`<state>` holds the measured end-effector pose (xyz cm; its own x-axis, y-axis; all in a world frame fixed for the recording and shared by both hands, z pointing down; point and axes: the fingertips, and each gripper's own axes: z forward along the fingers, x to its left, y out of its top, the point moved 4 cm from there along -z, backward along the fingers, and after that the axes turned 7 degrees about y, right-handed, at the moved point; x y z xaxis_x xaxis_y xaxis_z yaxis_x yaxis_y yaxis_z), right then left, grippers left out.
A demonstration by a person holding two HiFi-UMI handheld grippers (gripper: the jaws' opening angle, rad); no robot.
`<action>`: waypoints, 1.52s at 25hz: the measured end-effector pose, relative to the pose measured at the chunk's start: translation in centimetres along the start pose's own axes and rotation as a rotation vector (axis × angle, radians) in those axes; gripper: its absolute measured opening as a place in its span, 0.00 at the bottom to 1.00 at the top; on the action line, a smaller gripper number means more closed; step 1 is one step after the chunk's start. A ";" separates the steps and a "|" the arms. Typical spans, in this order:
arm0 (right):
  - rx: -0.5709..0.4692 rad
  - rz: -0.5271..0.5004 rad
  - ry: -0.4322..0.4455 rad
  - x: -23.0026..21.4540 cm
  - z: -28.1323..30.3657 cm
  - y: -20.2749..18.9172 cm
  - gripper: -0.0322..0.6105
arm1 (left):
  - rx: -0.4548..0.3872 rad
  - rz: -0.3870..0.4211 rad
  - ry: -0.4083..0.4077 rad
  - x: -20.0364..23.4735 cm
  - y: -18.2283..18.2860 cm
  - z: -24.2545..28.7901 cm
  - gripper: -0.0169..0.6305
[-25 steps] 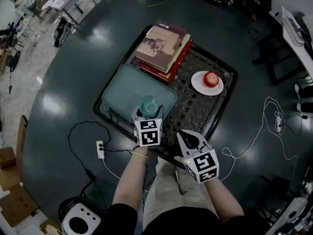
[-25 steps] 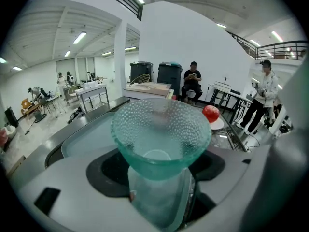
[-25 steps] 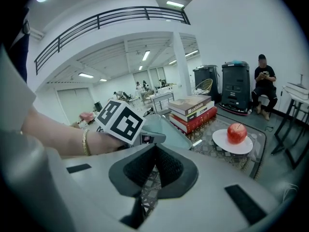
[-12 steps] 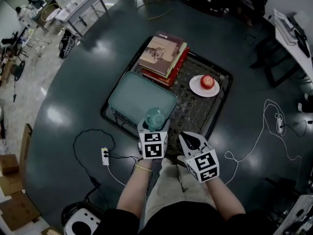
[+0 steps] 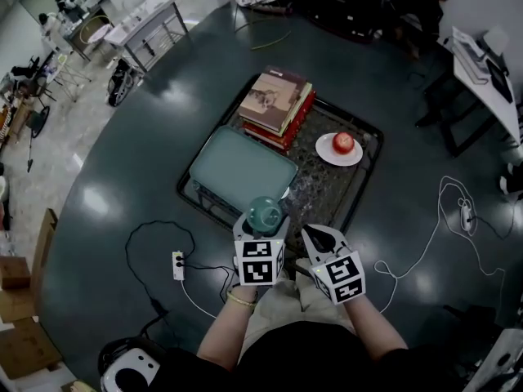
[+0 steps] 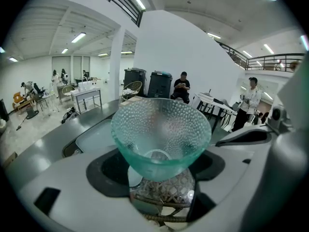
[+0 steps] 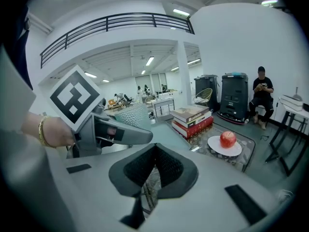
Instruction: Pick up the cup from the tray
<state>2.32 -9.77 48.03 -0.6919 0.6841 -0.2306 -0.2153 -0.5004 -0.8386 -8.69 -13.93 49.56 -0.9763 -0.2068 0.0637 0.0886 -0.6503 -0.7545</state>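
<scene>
Right gripper: your jaws are pressed together on nothing, at the tray's near edge.
Left gripper: your jaws clamp the cup's base.
Cup: teal bumpy glass, upright, over the tray's near edge.
Box: teal lid, on the tray's left half.
Plate: holds a red apple, on the tray's right side.
Books: stacked at the tray's far-left corner.

left gripper: jaws clamped on cup | right gripper: jaws together, empty | both side by side, forearms bare
</scene>
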 end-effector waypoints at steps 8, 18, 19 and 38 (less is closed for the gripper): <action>-0.018 -0.031 0.019 1.6 -1.4 0.1 0.06 | -0.029 -0.003 0.006 -0.5 -0.1 -4.1 0.58; -0.036 -0.052 0.035 3.1 -2.4 0.1 0.06 | -0.048 -0.006 0.027 -0.2 -0.9 -7.0 0.58; -0.039 -0.051 0.035 3.2 -2.4 0.1 0.06 | -0.051 -0.003 0.028 -0.2 -1.0 -7.1 0.58; -0.044 -0.091 0.032 4.4 -2.6 0.3 0.06 | -0.066 -0.005 0.026 -0.2 -0.8 -8.2 0.58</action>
<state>1.05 -5.52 45.52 -0.6485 0.7427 -0.1670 -0.2453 -0.4116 -0.8777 -10.17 -7.38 44.79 -0.9816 -0.1840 0.0516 0.0709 -0.6016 -0.7956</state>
